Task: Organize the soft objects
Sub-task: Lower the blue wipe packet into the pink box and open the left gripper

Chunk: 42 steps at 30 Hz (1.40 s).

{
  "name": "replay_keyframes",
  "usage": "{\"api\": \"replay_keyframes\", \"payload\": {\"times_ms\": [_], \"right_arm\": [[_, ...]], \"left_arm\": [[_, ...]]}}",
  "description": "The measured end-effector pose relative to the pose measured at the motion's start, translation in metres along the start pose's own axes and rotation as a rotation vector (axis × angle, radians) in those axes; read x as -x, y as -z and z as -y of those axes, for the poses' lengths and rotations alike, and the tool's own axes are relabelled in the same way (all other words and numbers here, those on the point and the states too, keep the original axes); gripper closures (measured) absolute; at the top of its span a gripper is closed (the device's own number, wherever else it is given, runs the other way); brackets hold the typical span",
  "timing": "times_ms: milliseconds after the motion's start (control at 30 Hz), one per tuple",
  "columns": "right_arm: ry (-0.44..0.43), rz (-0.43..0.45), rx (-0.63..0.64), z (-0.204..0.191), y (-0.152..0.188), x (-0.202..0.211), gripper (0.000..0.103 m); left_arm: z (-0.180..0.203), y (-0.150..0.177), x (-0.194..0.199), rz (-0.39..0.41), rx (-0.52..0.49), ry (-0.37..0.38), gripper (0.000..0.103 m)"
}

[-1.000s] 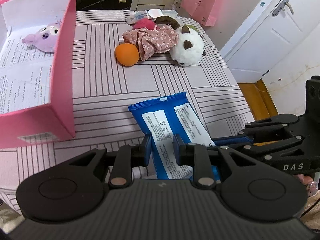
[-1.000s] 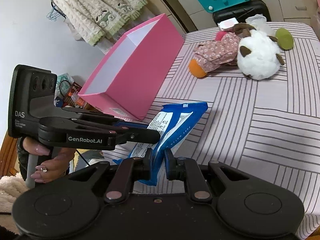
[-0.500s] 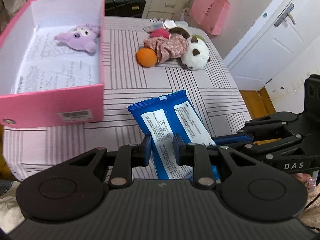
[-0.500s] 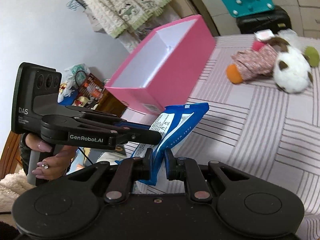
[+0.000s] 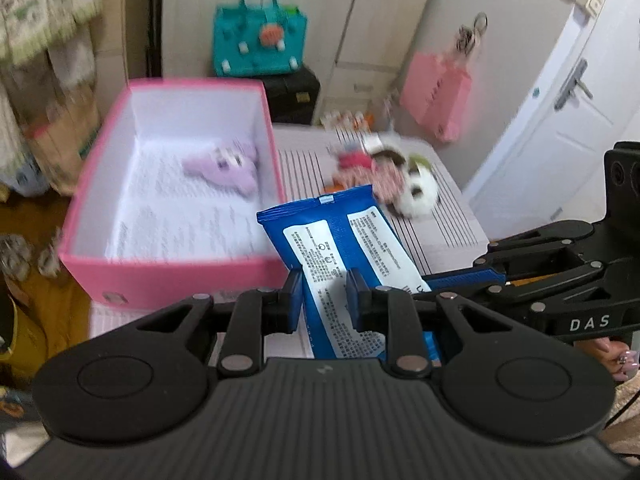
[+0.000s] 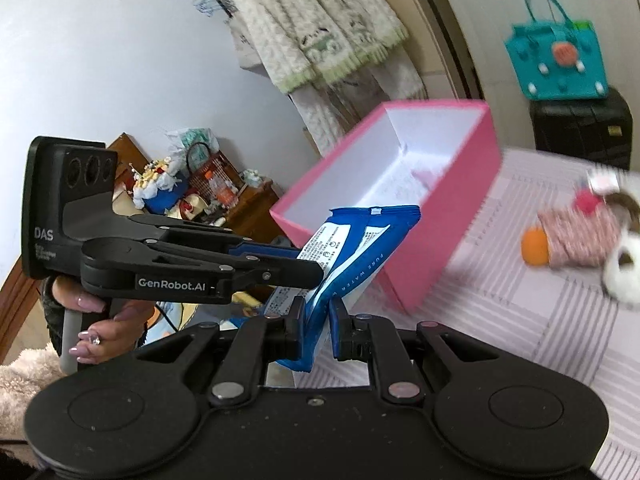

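Above pink box near edge: wipes pack aloft, left gripper and right gripper jaws both clamped on it, sharing floppy load for drop-in.

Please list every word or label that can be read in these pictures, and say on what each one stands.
"DAS": right gripper body, and left gripper body.
"GenRobot.AI": left gripper's arm.
"PURE WATER", cut off: blue wipes pack.
White label on the pack: too small to read.
Print inside the pink box: blurred.
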State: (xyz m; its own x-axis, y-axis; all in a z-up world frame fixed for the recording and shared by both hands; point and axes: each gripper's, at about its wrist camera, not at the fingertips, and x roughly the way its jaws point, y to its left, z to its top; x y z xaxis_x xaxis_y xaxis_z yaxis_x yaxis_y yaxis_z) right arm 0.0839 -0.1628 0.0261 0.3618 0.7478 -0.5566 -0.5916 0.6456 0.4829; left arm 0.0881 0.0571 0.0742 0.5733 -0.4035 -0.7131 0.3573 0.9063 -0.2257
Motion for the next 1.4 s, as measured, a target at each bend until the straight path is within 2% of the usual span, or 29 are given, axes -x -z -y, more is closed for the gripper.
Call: {"api": "replay_keyframes", "payload": {"times_ms": [167, 400, 533, 733, 833, 967, 1200, 1400], "right_arm": [[0.019, 0.035, 0.07, -0.01, -0.024, -0.012, 0.087], [0.042, 0.033, 0.148, -0.007, -0.061, -0.052, 0.086], [0.032, 0.015, 0.112, 0.005, -0.078, -0.075, 0.086], [0.041, -0.013, 0.107, 0.023, -0.099, -0.112, 0.086], [0.025, -0.028, 0.126, 0.034, -0.114, -0.135, 0.087], [-0.02, -0.06, 0.065, 0.057, -0.134, -0.164, 0.087], [-0.003, -0.093, 0.075, 0.07, -0.15, -0.199, 0.087], [0.012, -0.117, 0.068, 0.083, -0.154, -0.211, 0.087]], "left_arm": [[-0.015, -0.018, 0.003, 0.071, -0.002, -0.032, 0.081], [-0.053, -0.045, -0.018, 0.136, 0.038, -0.075, 0.082], [-0.07, -0.049, -0.034, 0.167, 0.051, -0.094, 0.082], [-0.107, -0.068, -0.062, 0.138, 0.11, -0.102, 0.082], [-0.121, -0.083, -0.077, 0.108, 0.083, -0.14, 0.082], [-0.143, -0.104, -0.1, 0.051, 0.078, -0.175, 0.082], [-0.153, -0.12, -0.127, 0.012, 0.027, -0.249, 0.082], [-0.154, -0.127, -0.142, -0.009, -0.032, -0.271, 0.082]]}}
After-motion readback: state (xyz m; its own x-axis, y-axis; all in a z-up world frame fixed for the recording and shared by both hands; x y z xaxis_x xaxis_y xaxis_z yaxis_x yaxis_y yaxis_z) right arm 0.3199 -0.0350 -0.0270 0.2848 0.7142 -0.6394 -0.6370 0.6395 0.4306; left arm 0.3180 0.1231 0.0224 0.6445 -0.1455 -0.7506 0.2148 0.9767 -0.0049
